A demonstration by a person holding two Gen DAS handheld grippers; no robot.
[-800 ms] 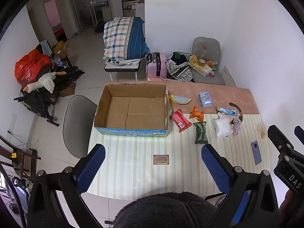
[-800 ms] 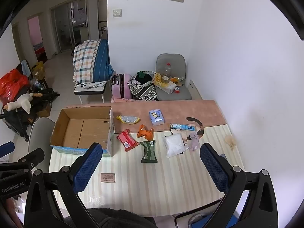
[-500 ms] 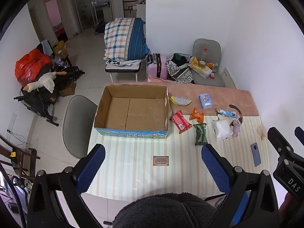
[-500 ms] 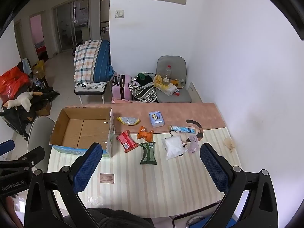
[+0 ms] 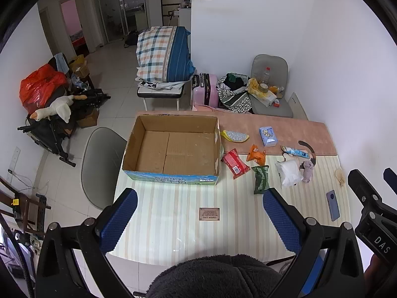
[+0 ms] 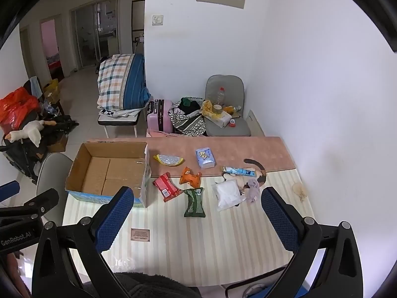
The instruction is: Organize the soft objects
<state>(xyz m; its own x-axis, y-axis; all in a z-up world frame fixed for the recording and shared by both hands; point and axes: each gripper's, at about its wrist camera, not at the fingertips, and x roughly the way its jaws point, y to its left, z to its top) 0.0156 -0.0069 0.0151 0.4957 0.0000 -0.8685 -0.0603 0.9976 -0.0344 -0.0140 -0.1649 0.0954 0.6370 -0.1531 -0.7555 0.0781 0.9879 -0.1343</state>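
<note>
An open, empty cardboard box (image 5: 173, 146) (image 6: 109, 171) stands at the table's left. To its right lie soft packs: a red pack (image 5: 234, 166) (image 6: 165, 186), an orange pack (image 5: 256, 154) (image 6: 189, 176), a green pack (image 5: 260, 182) (image 6: 194, 202), a white pack (image 5: 287, 172) (image 6: 227, 195), a blue tissue pack (image 5: 268, 136) (image 6: 204, 157), a yellow pouch (image 5: 234, 136) (image 6: 168, 160) and a grey cloth (image 5: 307, 171) (image 6: 253, 190). My left gripper (image 5: 199, 221) and right gripper (image 6: 197, 219) are both open, empty, high above the table's near edge.
A small plaque (image 5: 209, 214) lies on the striped tablecloth (image 5: 173, 223). A phone (image 5: 333, 204) lies at the right edge. A blue tube (image 5: 295, 151) rests by the pink runner (image 5: 297, 126). A grey chair (image 5: 101, 164) stands left of the table.
Both grippers have drifted slightly back and up; the table scene sits a little lower and smaller in view. Nothing on the table moved.
</note>
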